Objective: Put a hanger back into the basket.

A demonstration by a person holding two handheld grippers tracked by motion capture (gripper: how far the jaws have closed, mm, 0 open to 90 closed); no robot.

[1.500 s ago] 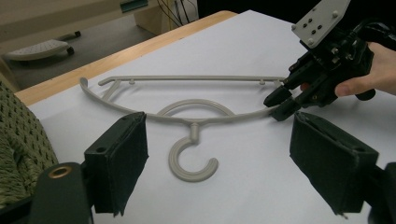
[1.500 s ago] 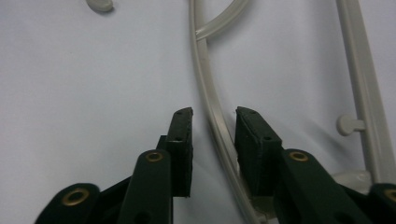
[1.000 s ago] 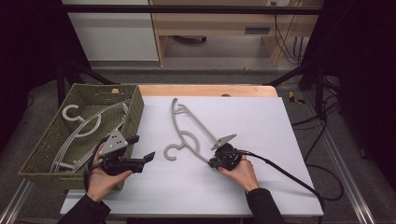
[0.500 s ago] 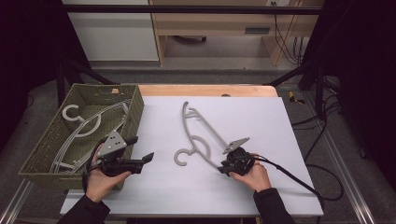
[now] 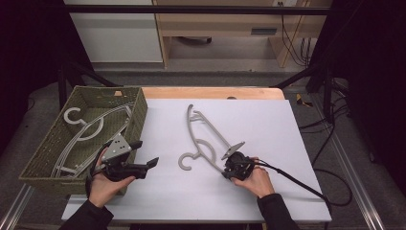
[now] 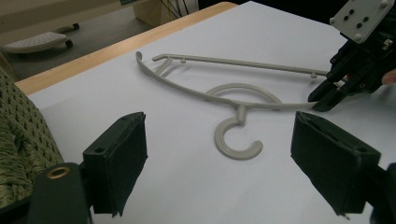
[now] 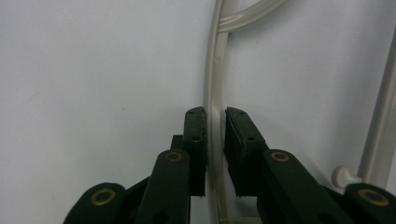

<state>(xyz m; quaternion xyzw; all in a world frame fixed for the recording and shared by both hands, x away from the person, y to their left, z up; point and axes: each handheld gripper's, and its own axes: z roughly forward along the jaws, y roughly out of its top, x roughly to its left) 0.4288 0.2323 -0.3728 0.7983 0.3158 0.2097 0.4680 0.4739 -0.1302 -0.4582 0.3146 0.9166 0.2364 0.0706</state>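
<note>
A grey plastic hanger point(image 5: 215, 130) lies flat on the white table point(image 5: 292, 143), its hook toward the person. My right gripper point(image 5: 228, 167) is shut on the end of the hanger's curved arm point(image 7: 212, 93), with one pad on each side of it. In the left gripper view the right gripper point(image 6: 327, 99) pinches the hanger point(image 6: 240, 109) at the arm's right end. My left gripper point(image 5: 146, 154) hovers open beside the basket's near right corner, left of the hook. Its wide-apart jaws hold nothing, and the left gripper point(image 6: 224, 158) faces the hook.
A green woven basket point(image 5: 141, 111) stands at the table's left edge with several more grey hangers point(image 5: 79, 122) inside. A wooden strip point(image 5: 215, 92) runs along the table's far edge. The right gripper's cable point(image 5: 297, 182) trails off to the right.
The right gripper dragged the hanger to the right and slightly toward the person in the first half second, then held nearly still. The left gripper stayed open and in place.
</note>
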